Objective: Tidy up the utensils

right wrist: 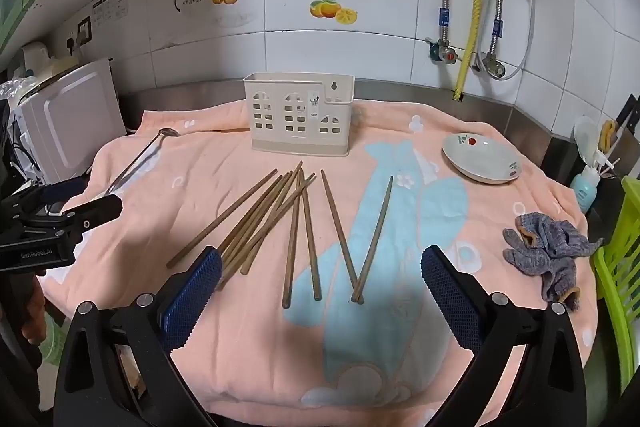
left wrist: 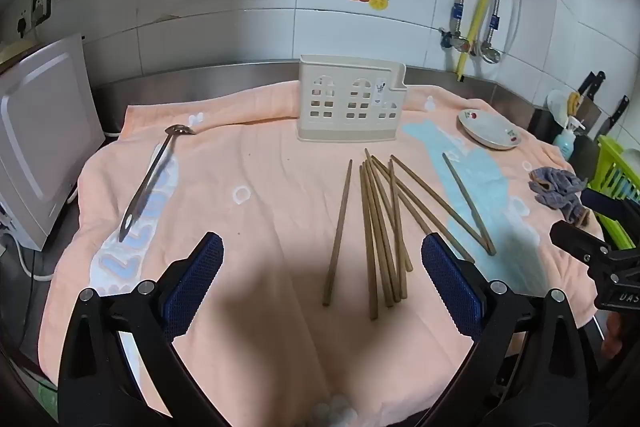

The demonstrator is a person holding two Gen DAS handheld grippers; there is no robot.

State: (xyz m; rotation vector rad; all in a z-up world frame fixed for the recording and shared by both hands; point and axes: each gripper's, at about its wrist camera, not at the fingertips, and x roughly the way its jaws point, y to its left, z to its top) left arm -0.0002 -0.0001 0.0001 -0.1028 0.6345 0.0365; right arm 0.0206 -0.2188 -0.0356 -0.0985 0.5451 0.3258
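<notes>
Several wooden chopsticks (left wrist: 380, 227) lie loose on the peach towel (left wrist: 260, 187), also in the right wrist view (right wrist: 296, 227). A beige utensil holder (left wrist: 350, 101) stands upright at the back, also seen in the right wrist view (right wrist: 298, 115). A metal ladle (left wrist: 150, 179) lies at the left, faint in the right wrist view (right wrist: 140, 157). My left gripper (left wrist: 322, 267) is open and empty, hovering just in front of the chopsticks. My right gripper (right wrist: 320, 279) is open and empty, over the near ends of the chopsticks.
A small white dish (right wrist: 482, 159) sits at the back right. A grey cloth (right wrist: 548, 247) lies at the towel's right edge by a green rack (right wrist: 624, 267). A white appliance (left wrist: 40, 147) stands left. Knives and a bottle (left wrist: 566, 141) stand far right.
</notes>
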